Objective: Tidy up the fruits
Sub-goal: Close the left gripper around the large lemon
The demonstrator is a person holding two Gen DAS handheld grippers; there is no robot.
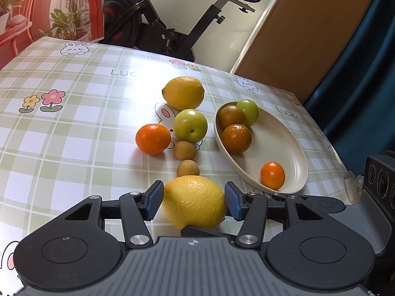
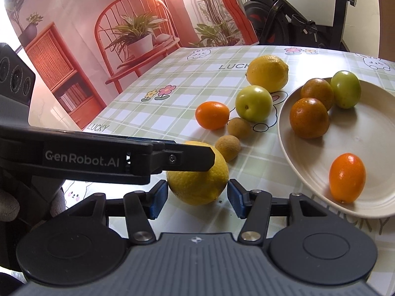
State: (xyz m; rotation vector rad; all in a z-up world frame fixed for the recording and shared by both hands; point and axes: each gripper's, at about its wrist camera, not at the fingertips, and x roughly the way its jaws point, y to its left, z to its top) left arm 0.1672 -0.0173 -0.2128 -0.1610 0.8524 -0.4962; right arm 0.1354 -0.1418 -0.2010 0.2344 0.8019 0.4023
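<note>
A near lemon (image 1: 195,202) lies on the checked tablecloth between the fingers of my left gripper (image 1: 195,199), which touch its sides. In the right wrist view the same lemon (image 2: 200,182) sits under the left gripper's finger (image 2: 172,159). My right gripper (image 2: 196,198) is open and empty just in front of that lemon. A cream oval plate (image 1: 291,148) at the right holds two dark oranges, a green fruit and a small orange fruit (image 1: 272,175). Loose on the cloth lie a second lemon (image 1: 184,92), a green fruit (image 1: 190,124), an orange (image 1: 153,138) and two brown longans (image 1: 188,168).
The table's right edge (image 1: 328,133) runs close behind the plate. An exercise bike (image 1: 172,17) stands beyond the far edge. A pictured red wall backdrop (image 2: 98,37) rises along the table's left side. The plate (image 2: 370,135) fills the right of the right wrist view.
</note>
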